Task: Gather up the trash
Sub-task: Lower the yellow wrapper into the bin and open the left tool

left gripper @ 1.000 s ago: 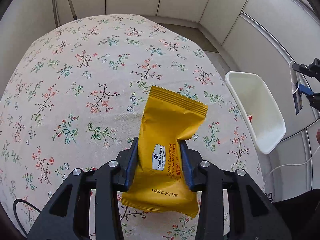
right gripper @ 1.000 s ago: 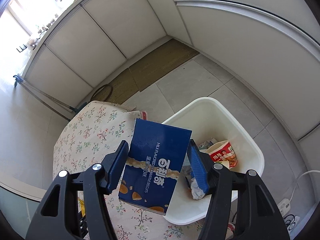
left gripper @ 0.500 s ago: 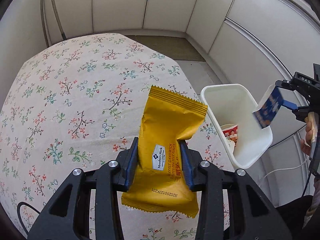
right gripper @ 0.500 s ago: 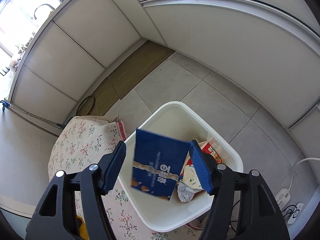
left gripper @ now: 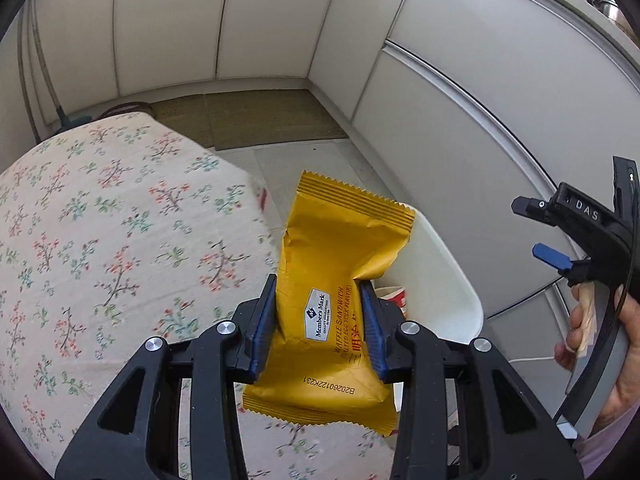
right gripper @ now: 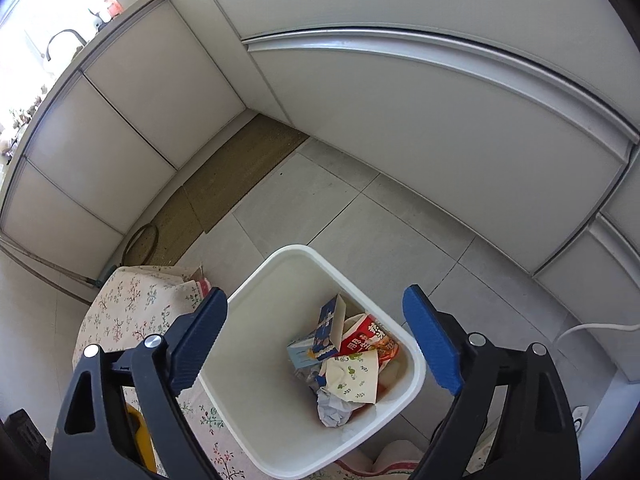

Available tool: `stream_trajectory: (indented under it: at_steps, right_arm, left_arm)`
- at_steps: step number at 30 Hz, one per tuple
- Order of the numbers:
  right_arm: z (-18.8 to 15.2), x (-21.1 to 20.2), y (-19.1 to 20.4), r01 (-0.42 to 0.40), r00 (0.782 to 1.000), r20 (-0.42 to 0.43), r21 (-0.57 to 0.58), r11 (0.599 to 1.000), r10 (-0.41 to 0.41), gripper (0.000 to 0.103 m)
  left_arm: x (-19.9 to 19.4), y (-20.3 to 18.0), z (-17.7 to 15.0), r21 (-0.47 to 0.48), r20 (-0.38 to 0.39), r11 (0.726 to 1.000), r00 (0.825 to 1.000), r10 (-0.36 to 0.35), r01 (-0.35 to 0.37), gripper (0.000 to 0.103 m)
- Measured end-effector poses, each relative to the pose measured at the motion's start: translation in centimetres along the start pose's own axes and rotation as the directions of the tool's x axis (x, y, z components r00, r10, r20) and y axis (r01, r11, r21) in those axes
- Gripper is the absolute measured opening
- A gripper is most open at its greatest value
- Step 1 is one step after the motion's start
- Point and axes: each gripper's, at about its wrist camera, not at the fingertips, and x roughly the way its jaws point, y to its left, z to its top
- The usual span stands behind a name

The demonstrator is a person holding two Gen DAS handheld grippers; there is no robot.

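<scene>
My left gripper [left gripper: 319, 322] is shut on a yellow snack wrapper [left gripper: 340, 276], held upright past the table's right edge, just in front of the white trash bin [left gripper: 448, 280]. My right gripper [right gripper: 316, 340] is open and empty above the bin [right gripper: 256, 396]. It also shows at the right of the left wrist view [left gripper: 560, 232]. A blue biscuit box [right gripper: 326, 330] lies in the bin on other trash: a red cup [right gripper: 370, 340], crumpled paper [right gripper: 334, 406] and a printed napkin [right gripper: 354, 374].
The table with its floral cloth [left gripper: 100, 248] is at left; its corner [right gripper: 132, 308] sits beside the bin. Grey floor tiles [right gripper: 360, 216], a brown mat [right gripper: 240, 172] and white cabinets [right gripper: 400, 100] surround the bin. A white cable and power strip [right gripper: 580, 416] lie at right.
My right gripper opened and the blue biscuit box fell into the bin. My left gripper carried the yellow wrapper rightward, from over the table toward the bin.
</scene>
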Motion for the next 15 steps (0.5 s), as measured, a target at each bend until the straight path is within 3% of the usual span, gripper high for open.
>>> stream_trajectory:
  at_steps: [9,15]
  right_arm:
    - [1.2,-2.4,-2.7,0.046,0.996,0.081,0.031,0.998,-0.048,0.087]
    - [1.5,-3.2,-2.7,0.093,0.989,0.115,0.003,0.996,-0.093,0.087]
  left_arm:
    - [4.0,-5.9,3.7,0.045,-0.014,0.997,0.998,-0.06,0.061,0.042]
    - [5.7,-6.8,4.1,0.014,-0.043,0.999,0.998,-0.049,0.05,0.064]
